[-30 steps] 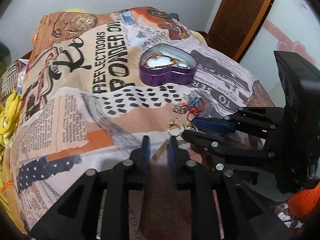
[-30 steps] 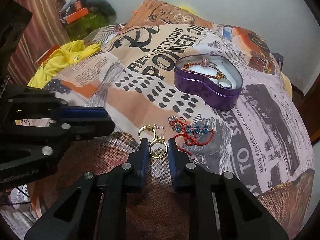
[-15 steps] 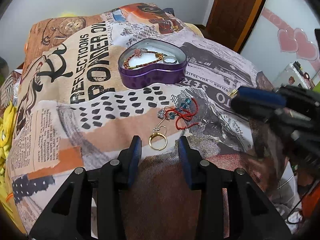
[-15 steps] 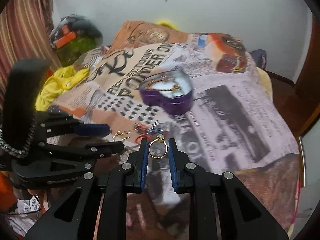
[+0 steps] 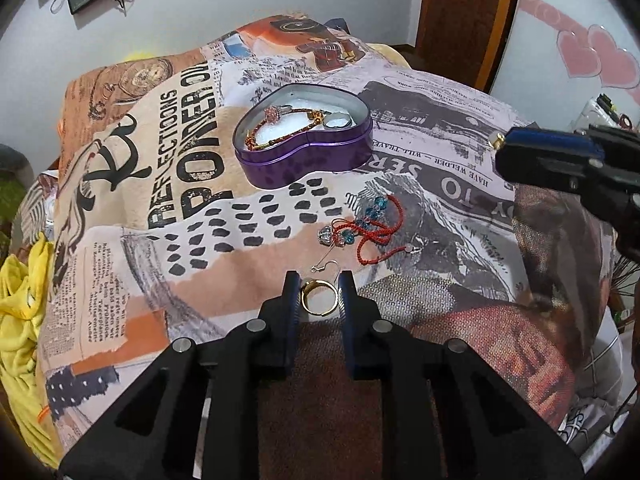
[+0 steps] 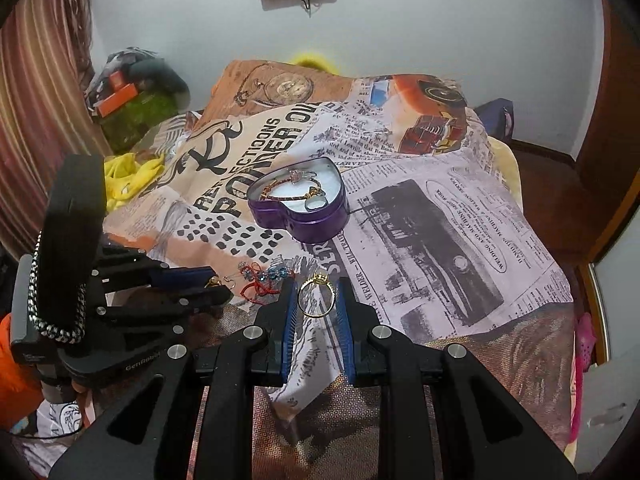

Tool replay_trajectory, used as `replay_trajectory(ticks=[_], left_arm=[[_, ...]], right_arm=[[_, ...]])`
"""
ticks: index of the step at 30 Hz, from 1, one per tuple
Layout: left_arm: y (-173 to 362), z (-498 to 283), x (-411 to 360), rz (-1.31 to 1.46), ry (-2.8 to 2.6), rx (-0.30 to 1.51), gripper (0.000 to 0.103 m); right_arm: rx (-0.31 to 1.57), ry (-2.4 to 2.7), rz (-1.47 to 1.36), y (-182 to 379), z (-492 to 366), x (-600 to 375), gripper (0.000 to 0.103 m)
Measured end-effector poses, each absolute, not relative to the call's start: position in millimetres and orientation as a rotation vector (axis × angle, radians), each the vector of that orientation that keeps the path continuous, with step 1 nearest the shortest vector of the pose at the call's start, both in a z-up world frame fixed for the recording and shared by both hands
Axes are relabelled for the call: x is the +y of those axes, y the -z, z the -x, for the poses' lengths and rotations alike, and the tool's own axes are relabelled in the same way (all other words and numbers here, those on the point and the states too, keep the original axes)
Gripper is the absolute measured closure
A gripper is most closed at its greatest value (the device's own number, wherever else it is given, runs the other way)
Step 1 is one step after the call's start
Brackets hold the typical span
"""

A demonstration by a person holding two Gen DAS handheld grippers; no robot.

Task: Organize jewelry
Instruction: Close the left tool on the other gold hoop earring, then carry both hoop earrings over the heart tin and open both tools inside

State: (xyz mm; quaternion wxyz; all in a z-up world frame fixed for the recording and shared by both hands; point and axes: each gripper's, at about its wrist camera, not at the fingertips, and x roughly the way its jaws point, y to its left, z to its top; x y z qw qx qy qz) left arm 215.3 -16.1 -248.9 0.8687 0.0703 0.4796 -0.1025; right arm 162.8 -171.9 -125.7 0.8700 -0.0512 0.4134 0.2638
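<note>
A gold ring (image 5: 319, 300) lies on the printed blanket between the fingers of my left gripper (image 5: 318, 292). Its jaws are closing, and both pads meet the ring's sides. My right gripper (image 6: 317, 300) is shut on a second gold ring (image 6: 316, 295), held upright above the blanket. In the left wrist view the right gripper (image 5: 500, 152) hangs at the right edge. A purple heart-shaped tin (image 5: 304, 160) (image 6: 316, 224) stands open farther back, with a bracelet and a ring inside. A red cord bracelet with blue beads (image 5: 372, 224) and a thin earring hook (image 5: 326, 262) lie just ahead of the left fingers.
The blanket (image 6: 440, 220) covers a bed that falls away at the right and near edges. Yellow cloth (image 5: 20, 300) lies at the left side. A wooden door (image 5: 460, 12) stands behind on the right, and a bag pile (image 6: 136, 112) sits by the striped curtain.
My right gripper has lifted its ring off the blanket and drawn away to the right. My left gripper moved in over the other ring, widened, then narrowed onto it.
</note>
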Motion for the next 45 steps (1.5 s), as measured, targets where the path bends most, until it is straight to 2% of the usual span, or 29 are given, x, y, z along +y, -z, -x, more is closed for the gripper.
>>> replay_trajectory(ticks=[6, 25, 35, 45], left_arm=[[236.5, -213.7, -8.2, -0.098, 0.213, 0.996, 0.085], [160.2, -233.5, 5.5, -0.023, 0.230, 0.800, 0.085], [161.8, -264.6, 18.7, 0.001, 0.220, 0.795, 0.085], [182.2, -292.6, 20.1, 0.000, 0.222, 0.824, 0.085]], right_arm=[[0.848, -0.549, 0.109, 119.2, -163.9, -172.5, 0.086], [0.755, -0.554, 0.110, 88.9, -186.6, -161.8, 0.086], [0.721, -0.547, 0.103, 80.8, -216.3, -153.9, 0.085], [0.751, -0.558, 0.071, 95.3, -243.7, -142.5, 0.085]])
